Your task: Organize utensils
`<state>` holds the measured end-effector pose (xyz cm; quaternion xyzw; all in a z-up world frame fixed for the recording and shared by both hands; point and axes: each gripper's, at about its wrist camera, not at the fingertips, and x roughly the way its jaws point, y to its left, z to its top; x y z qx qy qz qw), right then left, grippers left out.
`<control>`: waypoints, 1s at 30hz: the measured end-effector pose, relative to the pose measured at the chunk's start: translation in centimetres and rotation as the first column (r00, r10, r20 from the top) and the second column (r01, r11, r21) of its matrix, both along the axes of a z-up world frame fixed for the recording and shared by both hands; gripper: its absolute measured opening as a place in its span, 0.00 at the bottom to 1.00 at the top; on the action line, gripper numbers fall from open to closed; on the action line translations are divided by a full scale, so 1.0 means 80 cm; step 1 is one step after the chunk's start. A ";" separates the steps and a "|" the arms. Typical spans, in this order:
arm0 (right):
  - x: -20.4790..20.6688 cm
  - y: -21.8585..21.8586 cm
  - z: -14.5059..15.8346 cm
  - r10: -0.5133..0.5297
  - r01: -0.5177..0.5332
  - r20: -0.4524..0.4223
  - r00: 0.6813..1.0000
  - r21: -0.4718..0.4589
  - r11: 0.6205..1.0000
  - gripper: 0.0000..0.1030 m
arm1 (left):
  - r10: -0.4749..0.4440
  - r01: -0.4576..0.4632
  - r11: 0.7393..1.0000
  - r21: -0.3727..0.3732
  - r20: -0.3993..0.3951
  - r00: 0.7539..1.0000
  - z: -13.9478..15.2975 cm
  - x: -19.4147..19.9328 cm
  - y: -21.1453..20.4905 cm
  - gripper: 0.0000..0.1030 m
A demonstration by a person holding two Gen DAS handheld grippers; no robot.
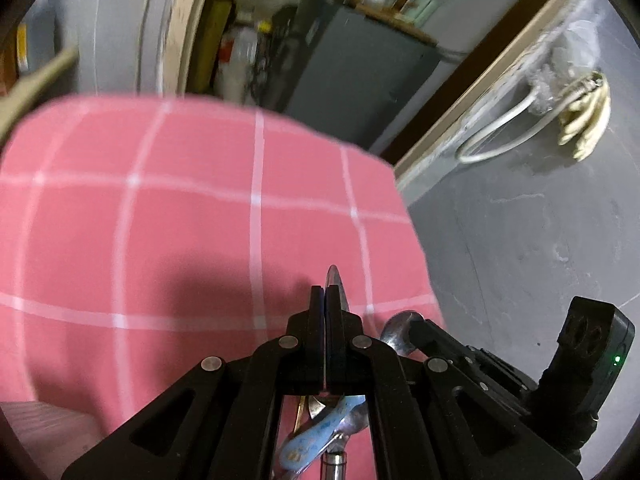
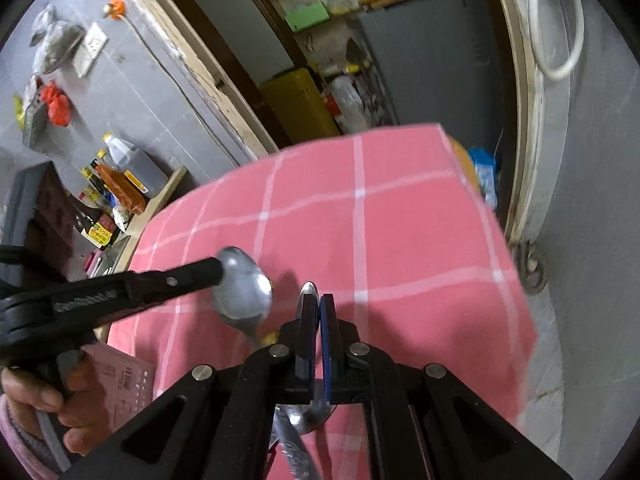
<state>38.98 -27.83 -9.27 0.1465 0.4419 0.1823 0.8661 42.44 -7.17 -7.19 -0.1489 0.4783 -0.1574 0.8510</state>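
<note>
Spoon (image 2: 242, 292); shiny rounded steel bowl

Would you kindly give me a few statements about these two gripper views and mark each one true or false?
1. The left hand-held gripper is shut on a metal spoon. True.
2. The tablecloth is blue with stripes. False: it is pink with a white grid.
3. The right hand-held gripper stands wide open with nothing in it. False: its jaws are closed on a thin metal utensil.
4. Bottles stand on a shelf beyond the table in the right wrist view. True.
5. A blue-handled utensil shows below the left jaws. True.
</note>
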 end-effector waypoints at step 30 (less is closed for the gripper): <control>-0.142 0.108 0.222 0.065 0.013 0.590 0.805 -0.126 0.992 0.03 | 0.182 -0.274 0.959 0.077 0.574 0.798 0.243 -0.181 0.118 0.00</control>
